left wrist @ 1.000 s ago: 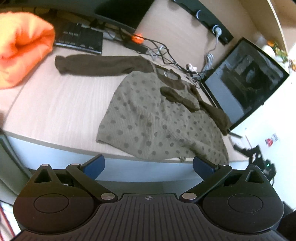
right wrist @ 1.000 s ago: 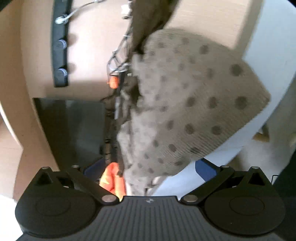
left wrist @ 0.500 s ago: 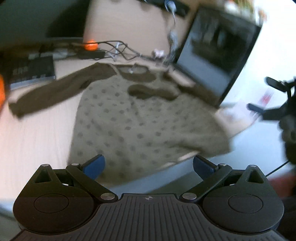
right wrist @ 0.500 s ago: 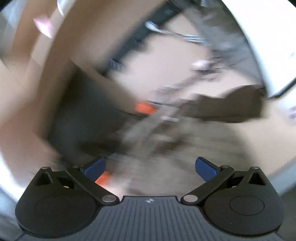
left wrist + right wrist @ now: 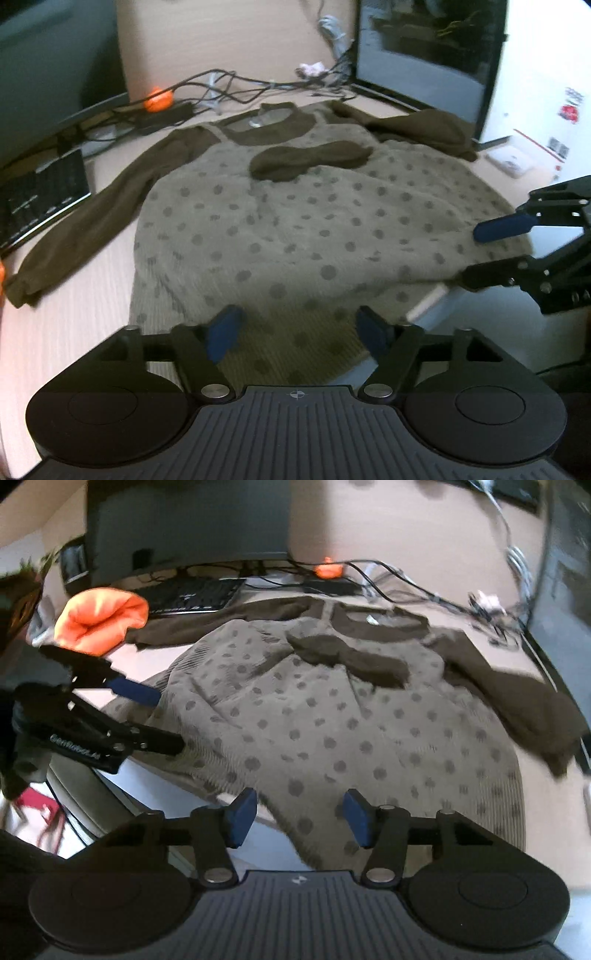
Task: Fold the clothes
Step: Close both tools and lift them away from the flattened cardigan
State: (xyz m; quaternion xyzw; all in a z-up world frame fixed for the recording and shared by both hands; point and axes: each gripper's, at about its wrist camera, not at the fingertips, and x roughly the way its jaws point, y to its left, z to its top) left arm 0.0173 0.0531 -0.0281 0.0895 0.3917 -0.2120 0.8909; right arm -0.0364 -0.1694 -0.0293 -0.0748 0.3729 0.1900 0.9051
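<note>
A grey-green polka-dot dress [image 5: 295, 229] with dark brown sleeves, collar and bow lies flat on the wooden desk [image 5: 74, 325], hem hanging over the front edge; it also shows in the right wrist view [image 5: 332, 731]. My left gripper [image 5: 297, 332] is open, jaws either side of the hem's left part. My right gripper [image 5: 295, 814] is open over the hem's right part. Each gripper shows in the other's view, the right [image 5: 495, 251] at the hem's right corner, the left [image 5: 151, 716] at its left corner. Neither holds cloth.
A folded orange garment [image 5: 99, 616] lies at the desk's left. A keyboard [image 5: 37, 199], a monitor [image 5: 184, 520], tangled cables [image 5: 229, 88] with an orange plug and a dark glass-sided case [image 5: 424, 48] stand behind the dress.
Both grippers swung round and came in low to the dress's hem at the desk's front edge. The jaws of both stand closer together than before, still open.
</note>
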